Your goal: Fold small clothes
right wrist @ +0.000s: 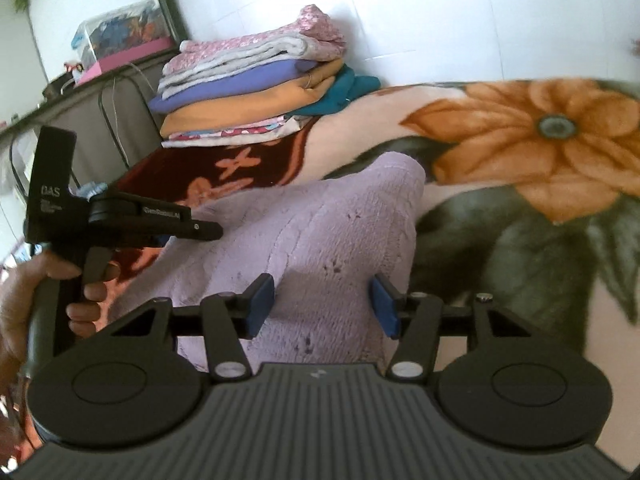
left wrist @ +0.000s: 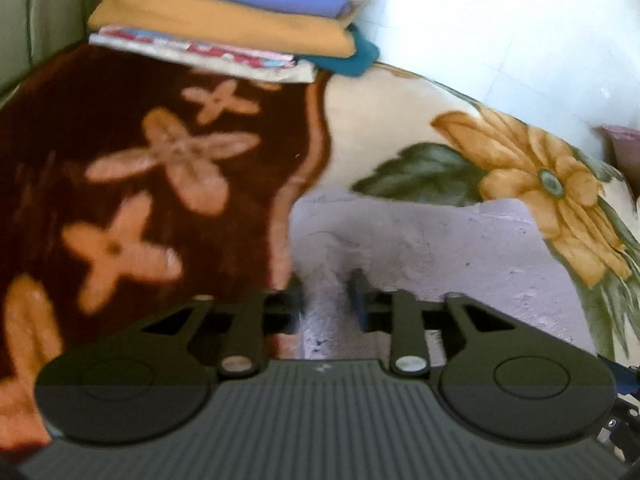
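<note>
1. The lilac knitted garment (right wrist: 320,240) lies spread on a plush floral blanket (left wrist: 380,128) covering the bed, over the boundary between the blanket's maroon zone and its cream zone.
2. The left gripper (left wrist: 328,292) sits low over the near left edge of the garment. Its fingers (left wrist: 360,292) stand apart with lilac fabric visible between them; whether they pinch any fabric cannot be told.
3. The right gripper (right wrist: 324,304) hovers above the near part of the garment. Its blue-padded fingers (right wrist: 262,304) are spread wide and grasp nothing.
4. In the right wrist view, the person's left hand (right wrist: 44,300) wraps the handle of the left gripper, index finger on the trigger, tool pointing right over the garment.
5. A stack of folded clothes (right wrist: 256,88) rests at the far end of the bed: pink-and-grey on top, then purple, orange, teal and a printed piece.
6. A clear plastic box (right wrist: 120,32) with a pink base holds multicoloured items on a ledge behind the stack.
</note>
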Demonstrator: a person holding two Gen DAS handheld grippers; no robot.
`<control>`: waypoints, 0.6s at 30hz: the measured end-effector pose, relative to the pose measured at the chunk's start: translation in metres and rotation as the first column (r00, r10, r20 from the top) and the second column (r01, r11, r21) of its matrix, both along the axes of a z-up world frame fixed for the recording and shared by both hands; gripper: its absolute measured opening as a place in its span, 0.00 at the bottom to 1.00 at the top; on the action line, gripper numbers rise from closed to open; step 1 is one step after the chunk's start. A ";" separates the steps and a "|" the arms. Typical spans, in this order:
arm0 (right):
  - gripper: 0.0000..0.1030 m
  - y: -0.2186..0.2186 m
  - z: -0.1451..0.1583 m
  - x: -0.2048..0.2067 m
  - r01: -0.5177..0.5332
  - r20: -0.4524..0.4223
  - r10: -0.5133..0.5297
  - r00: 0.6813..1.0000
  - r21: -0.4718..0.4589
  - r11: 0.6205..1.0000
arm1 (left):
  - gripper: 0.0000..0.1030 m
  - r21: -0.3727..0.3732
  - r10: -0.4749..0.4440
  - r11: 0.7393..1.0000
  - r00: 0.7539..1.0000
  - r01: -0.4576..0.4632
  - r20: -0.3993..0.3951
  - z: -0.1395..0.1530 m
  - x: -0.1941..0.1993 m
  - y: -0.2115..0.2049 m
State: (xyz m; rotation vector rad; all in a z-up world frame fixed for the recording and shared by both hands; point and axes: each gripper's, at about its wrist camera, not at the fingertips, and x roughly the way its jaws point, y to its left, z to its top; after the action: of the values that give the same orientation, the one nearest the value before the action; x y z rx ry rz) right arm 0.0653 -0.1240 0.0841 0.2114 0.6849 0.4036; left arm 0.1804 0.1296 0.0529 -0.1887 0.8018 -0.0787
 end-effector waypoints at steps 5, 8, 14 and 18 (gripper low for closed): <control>0.62 -0.010 0.000 0.001 0.008 -0.024 -0.007 1.000 0.038 0.999 | 0.52 -0.041 -0.024 0.999 1.000 0.024 -0.011 0.004 -0.015 0.005; 0.74 -0.025 -0.001 0.005 0.046 -0.056 -0.039 0.998 0.122 0.991 | 0.71 -0.089 -0.049 0.995 0.997 0.045 -0.051 0.004 -0.027 0.011; 0.80 -0.056 -0.026 0.024 0.136 -0.226 -0.068 0.972 0.300 0.944 | 0.72 -0.243 -0.058 0.969 0.992 0.028 -0.116 -0.010 -0.049 0.024; 0.80 -0.056 -0.049 0.042 0.134 -0.320 0.007 0.947 0.417 0.899 | 0.72 -0.390 -0.078 0.921 0.984 0.010 -0.158 -0.024 -0.047 0.028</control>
State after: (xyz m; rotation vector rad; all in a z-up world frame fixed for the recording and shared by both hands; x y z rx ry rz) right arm 0.1070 -0.1800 0.0354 0.7364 0.8943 0.4614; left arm 0.1329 0.1576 0.0291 -0.5603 0.9573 -0.2689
